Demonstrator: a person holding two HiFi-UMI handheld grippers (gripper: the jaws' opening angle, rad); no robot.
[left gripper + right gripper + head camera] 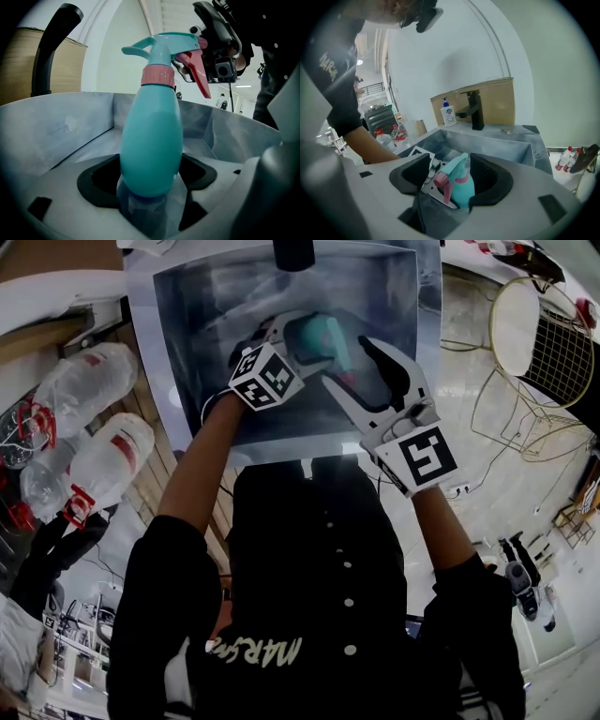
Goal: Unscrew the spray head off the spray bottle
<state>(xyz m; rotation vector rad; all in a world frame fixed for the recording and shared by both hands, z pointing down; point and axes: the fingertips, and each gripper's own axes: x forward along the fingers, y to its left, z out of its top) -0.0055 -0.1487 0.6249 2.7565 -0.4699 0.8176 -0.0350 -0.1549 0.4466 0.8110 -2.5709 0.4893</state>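
1. The spray bottle (pixel 152 136), teal, is held inside the steel sink (pixel 187 296). Its spray head (pixel 164 44) is uppermost, above a pink collar (pixel 158 75).
2. The left gripper (pixel 151 183) is clenched on the bottle's lower body, one dark pad on each side.
3. The right gripper (pixel 452 180), to the right, is released. Its jaws stand apart on either side of the spray head without pressing it, and the pink trigger (pixel 446 190) points toward this gripper.
4. A black faucet (pixel 476 110) stands at the sink's far rim, with a soap dispenser (pixel 448 114) just left of it.
5. Plastic water bottles (pixel 89 381) lie on the counter left of the sink.
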